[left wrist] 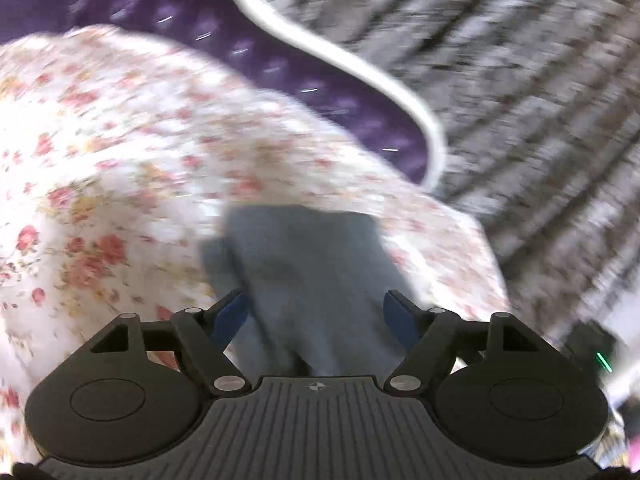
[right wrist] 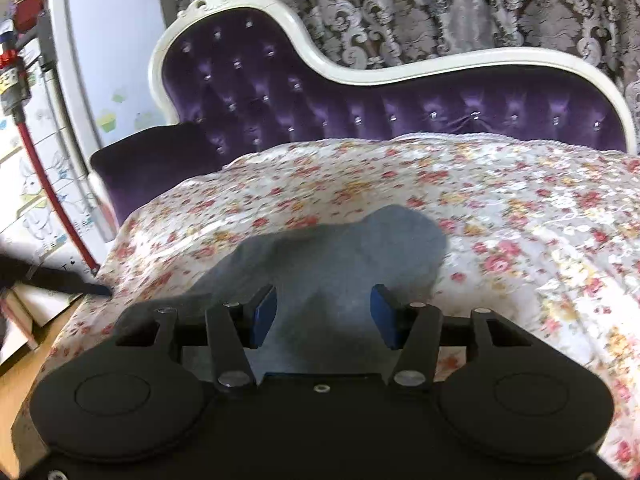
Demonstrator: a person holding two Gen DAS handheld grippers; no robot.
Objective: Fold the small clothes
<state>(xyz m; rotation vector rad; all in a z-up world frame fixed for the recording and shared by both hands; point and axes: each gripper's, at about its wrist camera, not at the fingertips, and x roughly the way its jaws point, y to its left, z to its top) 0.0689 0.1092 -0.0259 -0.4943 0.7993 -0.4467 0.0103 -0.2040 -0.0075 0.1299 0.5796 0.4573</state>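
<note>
- Left wrist view, heavily blurred: the left gripper (left wrist: 318,312) sits low over a grey garment (left wrist: 308,272), its blue pads (left wrist: 230,314) spread wide on either side of the cloth and not pressing it (the fabric runs between them and under the gripper body)
- The grey garment lies on a floral bedspread (left wrist: 120,160), which fills the left and centre of this view; behind it show a purple tufted backrest (left wrist: 224,36), the curving white frame (left wrist: 332,56) and, to the right, a grey patterned curtain (left wrist: 520,80)
- Only this view catches a small dark device with a green light (left wrist: 600,354) at the far right edge; what it is cannot be told
- Right wrist view, sharp: the right gripper (right wrist: 322,316) is angled down at the same grey garment (right wrist: 340,248), jaws apart, blue pads (right wrist: 266,308) standing clear of the cloth, which lies flat between and beyond them
- Here the garment reads as a rumpled, roughly folded piece near the front left part of the floral bedspread (right wrist: 500,220), with a rounded end farthest from the camera
- Only this view shows the whole purple tufted backrest (right wrist: 400,108) with its carved white frame (right wrist: 224,0), a dark purple cushion (right wrist: 148,160) at its left, a red hose (right wrist: 48,184) and illustrated panels (right wrist: 28,200) at far left, and wooden floor (right wrist: 20,392) below (the grey patterned curtain (right wrist: 440,8) hangs behind)
</note>
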